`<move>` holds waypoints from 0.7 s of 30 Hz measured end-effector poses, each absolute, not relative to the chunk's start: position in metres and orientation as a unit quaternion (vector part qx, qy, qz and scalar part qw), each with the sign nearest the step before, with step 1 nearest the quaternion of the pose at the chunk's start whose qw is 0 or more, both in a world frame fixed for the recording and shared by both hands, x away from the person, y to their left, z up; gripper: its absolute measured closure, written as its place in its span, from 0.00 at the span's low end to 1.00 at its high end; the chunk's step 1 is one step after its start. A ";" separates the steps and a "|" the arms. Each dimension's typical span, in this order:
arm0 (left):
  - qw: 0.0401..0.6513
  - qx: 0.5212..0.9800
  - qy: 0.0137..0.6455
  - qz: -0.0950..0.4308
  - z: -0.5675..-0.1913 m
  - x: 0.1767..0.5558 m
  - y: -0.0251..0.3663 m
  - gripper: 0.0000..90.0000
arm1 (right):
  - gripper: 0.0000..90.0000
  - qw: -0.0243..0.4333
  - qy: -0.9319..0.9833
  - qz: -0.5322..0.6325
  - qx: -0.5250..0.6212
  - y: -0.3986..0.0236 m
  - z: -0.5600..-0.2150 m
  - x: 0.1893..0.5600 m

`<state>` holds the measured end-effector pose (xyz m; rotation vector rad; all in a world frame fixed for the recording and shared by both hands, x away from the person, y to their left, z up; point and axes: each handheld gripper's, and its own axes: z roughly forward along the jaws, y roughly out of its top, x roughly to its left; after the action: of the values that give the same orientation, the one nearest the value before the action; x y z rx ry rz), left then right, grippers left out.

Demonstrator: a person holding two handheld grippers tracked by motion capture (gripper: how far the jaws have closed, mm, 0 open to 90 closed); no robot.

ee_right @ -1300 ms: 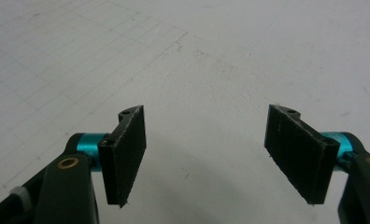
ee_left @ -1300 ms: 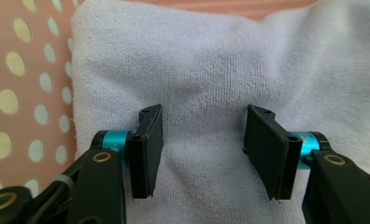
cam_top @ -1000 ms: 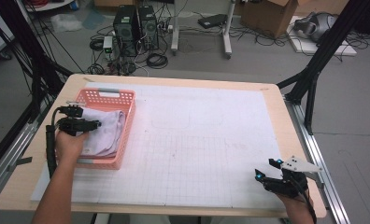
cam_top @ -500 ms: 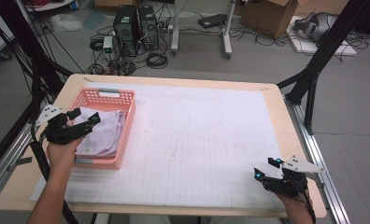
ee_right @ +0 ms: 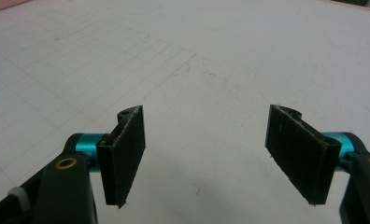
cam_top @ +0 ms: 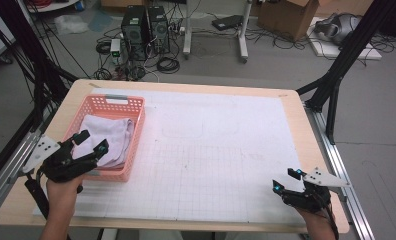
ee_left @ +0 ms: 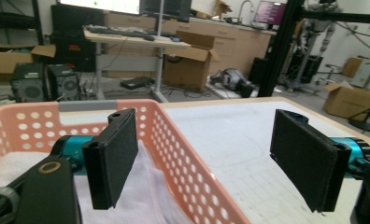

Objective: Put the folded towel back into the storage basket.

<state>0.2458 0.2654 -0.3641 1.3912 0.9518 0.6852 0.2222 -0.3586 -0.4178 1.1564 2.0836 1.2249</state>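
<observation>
1. My left hand-held gripper (cam_top: 90, 142) hangs over the near-left corner of the pink basket (cam_top: 136, 131), and its jaws have just been opening. They now stand wide apart with nothing between them.
2. In the left gripper view, 1 pad (ee_left: 112, 156) sits above the basket's inside and the other pad (ee_left: 306, 156) is outside the basket, over the white gridded mat (cam_top: 226, 155).
3. The white towel (cam_top: 108, 137) lies folded inside the basket, touching none of my pads.
4. The basket stands on the bench (cam_top: 293, 105), toward the far-left part of the mat.
5. My right hand-held gripper (cam_top: 285, 180) is well apart from the basket, at the mat's near-right corner. Its jaws are spread wide and empty, with bare mat between the 2 pads (ee_right: 124, 154).
</observation>
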 end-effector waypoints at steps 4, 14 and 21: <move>0.626 0.606 0.397 0.288 -0.368 0.230 0.259 0.27 | 0.30 0.231 0.757 0.447 0.416 -0.359 -0.418 0.222; 0.633 0.632 0.359 0.268 -0.377 0.212 0.225 0.27 | 0.28 0.241 0.750 0.458 0.413 -0.363 -0.416 0.216; 0.630 0.654 0.339 0.245 -0.389 0.208 0.189 0.27 | 0.26 0.244 0.747 0.466 0.407 -0.362 -0.416 0.217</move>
<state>0.2075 0.1893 -0.3887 1.4964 0.7773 0.5619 0.2166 -0.3618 -0.4165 1.1111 2.0404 1.2722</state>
